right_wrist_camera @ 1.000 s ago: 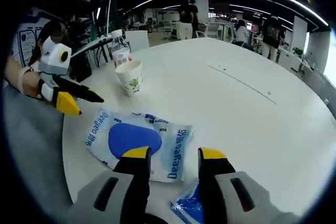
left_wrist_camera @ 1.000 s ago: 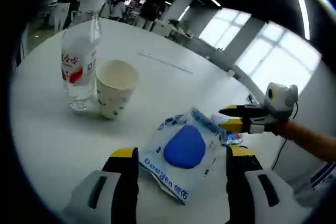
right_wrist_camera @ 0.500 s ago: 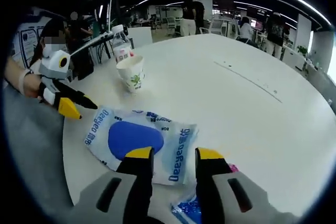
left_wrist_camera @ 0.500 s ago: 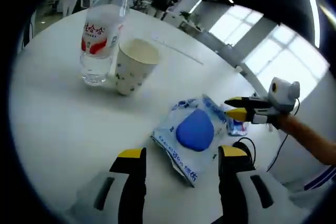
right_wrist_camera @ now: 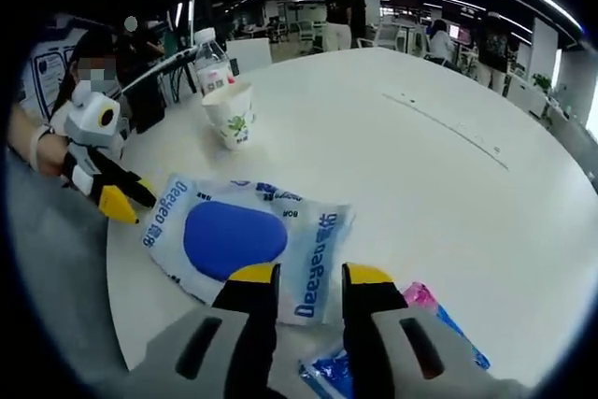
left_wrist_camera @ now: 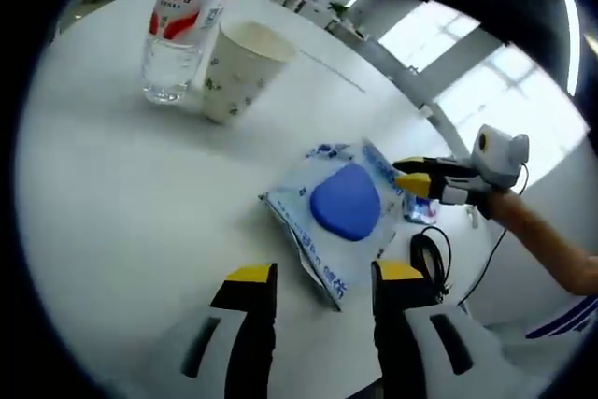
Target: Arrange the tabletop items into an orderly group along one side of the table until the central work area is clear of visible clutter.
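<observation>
The round white table (right_wrist_camera: 439, 193) is being cleared. The glossy wet-wipes pack (right_wrist_camera: 245, 245), long axis crosswise, is lying at 12 o'clock of the right gripper (right_wrist_camera: 304, 279), whose jaws are nearly closed, empty. The left gripper (left_wrist_camera: 320, 277), parted and empty, is nearing its edge. The paper cup (left_wrist_camera: 241, 69) and plastic water bottle (left_wrist_camera: 177, 35) are touching at 11 o'clock.

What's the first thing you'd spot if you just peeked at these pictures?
Probably the white packet with the big blue oval, lying flat near the table edge, right ahead of the right gripper. Then the paper cup standing beside the water bottle further along the table.
</observation>
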